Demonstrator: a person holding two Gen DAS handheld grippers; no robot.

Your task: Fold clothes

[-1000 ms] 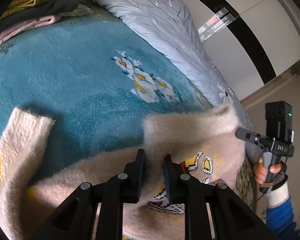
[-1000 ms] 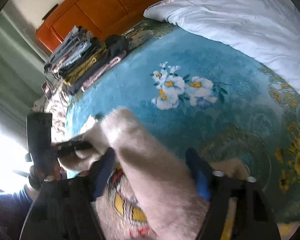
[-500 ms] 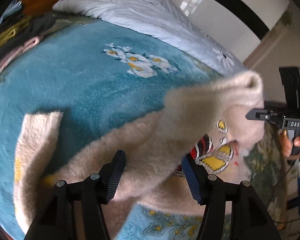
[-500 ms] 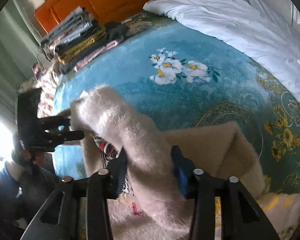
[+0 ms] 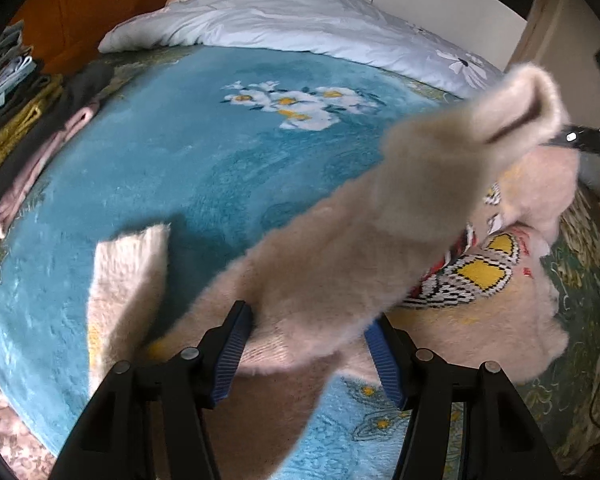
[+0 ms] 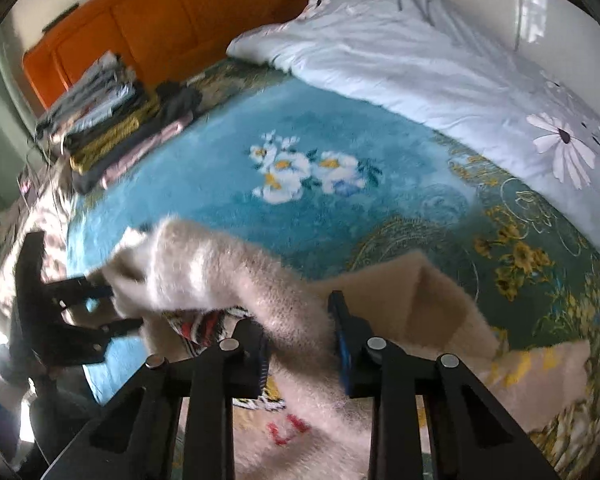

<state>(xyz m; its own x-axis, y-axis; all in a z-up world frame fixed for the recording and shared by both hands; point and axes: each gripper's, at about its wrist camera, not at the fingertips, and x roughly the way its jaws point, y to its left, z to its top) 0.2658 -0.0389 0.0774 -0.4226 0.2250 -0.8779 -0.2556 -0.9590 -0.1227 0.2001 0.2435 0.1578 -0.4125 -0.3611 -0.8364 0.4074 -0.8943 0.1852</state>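
A fluffy cream sweater (image 5: 340, 264) with a yellow, red and black knitted picture (image 5: 460, 276) lies on the teal floral blanket (image 5: 180, 160). A raised fold of it runs between my two grippers. My left gripper (image 5: 308, 356) has its jaws wide apart with the fold lying loosely between them. My right gripper (image 6: 300, 340) is shut on the sweater's fold (image 6: 292, 304). The right gripper's tip shows in the left wrist view (image 5: 584, 140) at the fold's far end. The left gripper shows in the right wrist view (image 6: 108, 308) at the left. One sleeve (image 5: 124, 280) lies flat at the left.
A pale blue duvet with daisies (image 6: 440, 64) lies along the back of the bed. A stack of folded clothes (image 6: 108, 120) sits at the back left by the orange headboard (image 6: 172, 20). A wall and doorway stand at the right (image 5: 560, 20).
My left gripper opened from shut on the sweater to wide apart. My right gripper closed on the fold. The fold has been lifted higher and stretched between the two grippers.
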